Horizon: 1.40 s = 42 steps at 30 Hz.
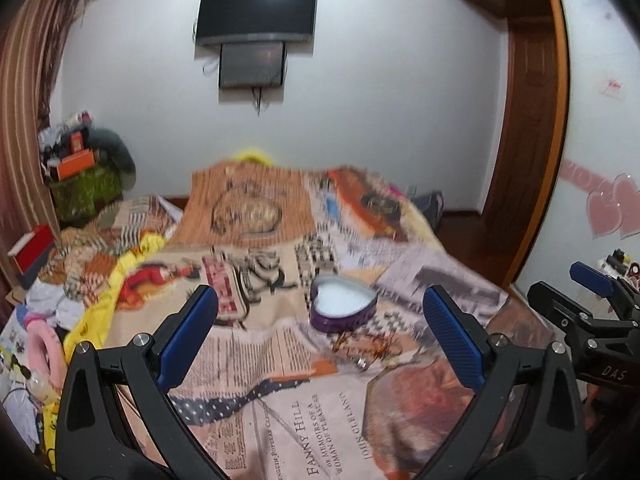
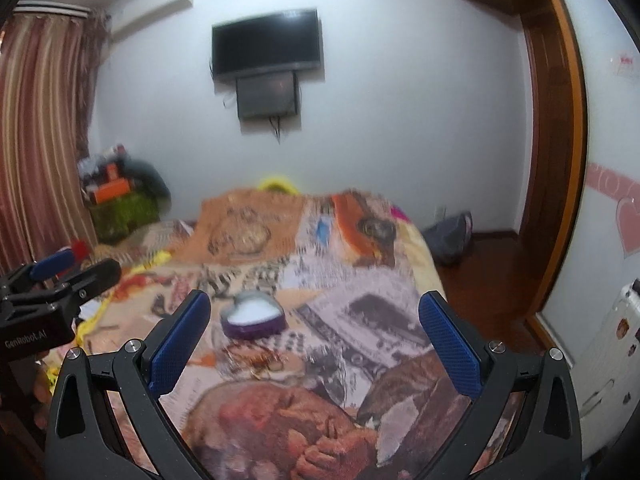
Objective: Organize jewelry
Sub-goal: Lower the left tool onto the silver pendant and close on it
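Left gripper, jaws spread wide and holding nothing, above a bed covered by a printed patchwork blanket; right gripper, likewise spread and empty, above the same bed, with its blue pads well apart. Purple heart-shaped box, lid off and white lining showing, resting on the blanket ahead of both grippers, framed between the left gripper's fingers in the left wrist view and nearer the left finger in the right wrist view. Small heap of jewelry, gold-toned and tangled, on the blanket just in front of the box on the camera side; individual pieces too blurred to tell apart; the same heap appears in the right wrist view. Neither gripper touches box or jewelry. Each gripper shows at the edge of the other's view: the right one at the right edge of the left wrist view, the left one at the left edge of the right wrist view. Background: wall-mounted television; striped curtain at left; wooden door frame at right.
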Tool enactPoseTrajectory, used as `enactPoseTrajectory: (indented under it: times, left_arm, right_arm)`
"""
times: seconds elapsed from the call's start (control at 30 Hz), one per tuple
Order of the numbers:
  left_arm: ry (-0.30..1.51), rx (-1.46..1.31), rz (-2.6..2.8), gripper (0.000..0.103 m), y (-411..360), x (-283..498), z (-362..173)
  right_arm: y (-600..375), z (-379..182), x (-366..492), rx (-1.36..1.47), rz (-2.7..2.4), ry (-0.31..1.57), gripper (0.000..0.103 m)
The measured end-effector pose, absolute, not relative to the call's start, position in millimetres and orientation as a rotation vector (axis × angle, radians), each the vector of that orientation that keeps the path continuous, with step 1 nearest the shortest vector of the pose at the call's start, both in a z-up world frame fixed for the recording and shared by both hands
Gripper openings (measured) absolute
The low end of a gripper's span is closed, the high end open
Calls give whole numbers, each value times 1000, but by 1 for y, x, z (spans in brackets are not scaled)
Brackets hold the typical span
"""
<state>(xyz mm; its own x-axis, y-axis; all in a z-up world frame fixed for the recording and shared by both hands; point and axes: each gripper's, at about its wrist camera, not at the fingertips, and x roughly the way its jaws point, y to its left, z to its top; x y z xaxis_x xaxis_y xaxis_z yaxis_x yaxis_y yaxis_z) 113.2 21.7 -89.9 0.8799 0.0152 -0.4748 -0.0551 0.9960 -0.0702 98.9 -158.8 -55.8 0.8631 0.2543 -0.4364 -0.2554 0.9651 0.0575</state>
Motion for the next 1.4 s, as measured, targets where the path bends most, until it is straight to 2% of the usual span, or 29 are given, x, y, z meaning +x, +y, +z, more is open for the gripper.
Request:
enactPoseTrajectory:
  times: [0.1,0.17,0.3,0.37,0.5,0.57,0.73,0.8,0.87,0.93,1.1,1.3,1.4]
  left_arm:
    - [555,-92,43,102,25,129,-111]
    - [591,-76,50,96,23,138,-125]
    - [672,-58,27,93,19,156,-151]
    - [715,-66,10,84,18,164,-163]
    - [805,-102,-32,80,17,179,-187]
    - [824,-110,-56,80,13,184,-194]
    - [864,-119,-115,79,3,197,-203]
    - [872,-119,-128,76,0,200,-205]
    - [886,-109,-137,66,-2,204,-208]
    - [910,-115,-149,59,-3,208,-212]
    - [935,-136,-158,46,-1,212,-220]
    - [933,-143,-172,37,0,212,-221]
    - [934,-131,-180,24,-4,212,-222]
  right_arm:
    - [-158,-75,115,-5,261,526,103]
    - [-157,-89,127,-9,260,578,103]
    - [-157,-112,145,-5,273,665,103]
    - [-156,-121,151,-4,279,692,103]
    - [-153,-140,165,-11,308,745,99]
    - [-151,-146,172,-16,338,776,95]
    - [-143,-160,193,-40,401,835,73]
    - [-142,-165,200,-40,424,854,67]
    - [-140,-169,207,-46,432,867,61]
    - [-137,-173,213,-64,434,880,47]
    - [-136,-180,221,-86,441,904,32]
    - [-134,-185,225,-97,453,920,26]
    - [-132,-186,226,-104,459,925,25]
